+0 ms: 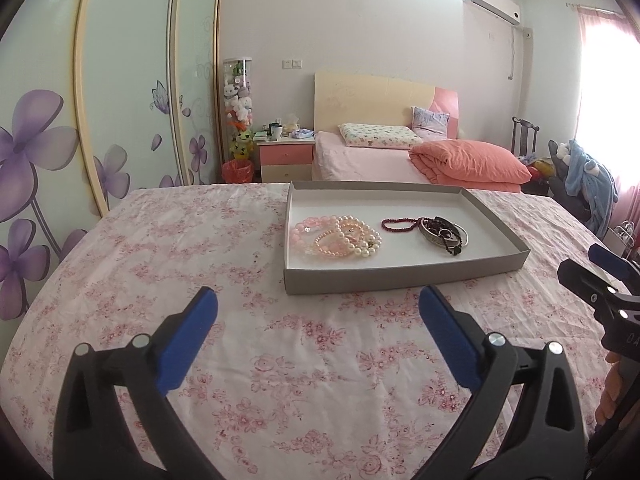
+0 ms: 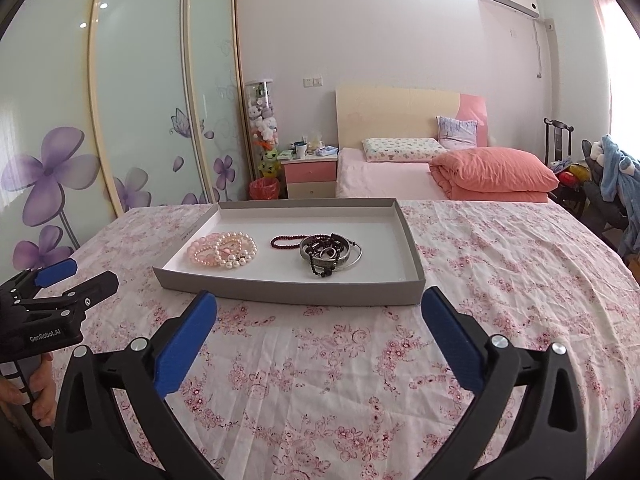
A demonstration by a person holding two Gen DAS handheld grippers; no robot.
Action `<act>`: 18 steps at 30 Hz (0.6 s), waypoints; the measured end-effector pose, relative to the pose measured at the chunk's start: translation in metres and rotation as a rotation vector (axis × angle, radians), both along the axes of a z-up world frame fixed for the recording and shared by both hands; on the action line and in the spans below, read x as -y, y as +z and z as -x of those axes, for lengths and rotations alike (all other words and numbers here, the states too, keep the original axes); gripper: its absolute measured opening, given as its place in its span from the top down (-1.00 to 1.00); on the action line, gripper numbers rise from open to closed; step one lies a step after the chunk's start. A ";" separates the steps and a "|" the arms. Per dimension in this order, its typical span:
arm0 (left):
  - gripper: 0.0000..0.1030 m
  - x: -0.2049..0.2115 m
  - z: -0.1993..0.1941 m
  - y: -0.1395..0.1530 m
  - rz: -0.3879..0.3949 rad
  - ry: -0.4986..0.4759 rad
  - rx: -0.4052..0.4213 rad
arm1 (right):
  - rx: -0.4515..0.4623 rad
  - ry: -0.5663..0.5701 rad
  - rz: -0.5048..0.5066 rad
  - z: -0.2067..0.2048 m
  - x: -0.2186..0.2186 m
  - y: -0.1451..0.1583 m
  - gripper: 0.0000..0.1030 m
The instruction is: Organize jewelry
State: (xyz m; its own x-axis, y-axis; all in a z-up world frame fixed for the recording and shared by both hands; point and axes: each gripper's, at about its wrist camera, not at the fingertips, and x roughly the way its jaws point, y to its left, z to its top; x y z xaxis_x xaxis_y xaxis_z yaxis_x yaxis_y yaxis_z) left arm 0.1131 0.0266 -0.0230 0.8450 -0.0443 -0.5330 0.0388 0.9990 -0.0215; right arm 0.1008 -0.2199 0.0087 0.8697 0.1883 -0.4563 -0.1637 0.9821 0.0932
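Two wrist views, sharing tray [image 1: 404, 276]

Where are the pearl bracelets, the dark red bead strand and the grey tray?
pearl bracelets [image 2: 234, 258], right wrist view, on the white pearls.
dark red bead strand [image 2: 284, 241], right wrist view, on its beads.
grey tray [image 1: 400, 276], left wrist view, on its near wall.

Lighting: bright, soft daylight entered from the overexposed curtained window [image 1: 608, 92] at right, which was blown out to white. Two ceiling-light spots glared on the frosted-glass sliding wardrobe doors [image 2: 152, 92]. Shadows were faint. Focus was sharp. Fisheye distortion bowed straight lines, and black vignetting filled the corners.
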 end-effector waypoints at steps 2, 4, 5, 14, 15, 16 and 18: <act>-0.92 0.001 0.000 0.000 0.001 -0.002 -0.003 | -0.004 0.001 0.000 0.000 0.000 -0.001 -0.97; -0.92 0.002 0.000 0.000 -0.001 -0.002 -0.005 | -0.009 0.002 -0.002 -0.001 0.000 -0.001 -0.97; -0.92 0.002 -0.001 0.000 -0.001 -0.002 -0.007 | -0.010 0.002 -0.003 -0.001 0.000 -0.001 -0.97; -0.92 0.003 -0.002 0.001 0.000 0.000 -0.009 | -0.011 0.003 -0.003 -0.001 0.000 -0.001 -0.97; -0.92 0.003 -0.002 0.001 0.000 0.000 -0.008 | -0.011 0.003 -0.002 -0.002 0.000 -0.001 -0.97; -0.92 0.003 -0.002 0.001 -0.001 0.000 -0.008 | -0.011 0.003 -0.003 -0.002 0.000 -0.001 -0.97; -0.92 0.003 -0.003 0.001 -0.001 0.001 -0.009 | -0.012 0.003 -0.003 -0.002 0.000 -0.001 -0.97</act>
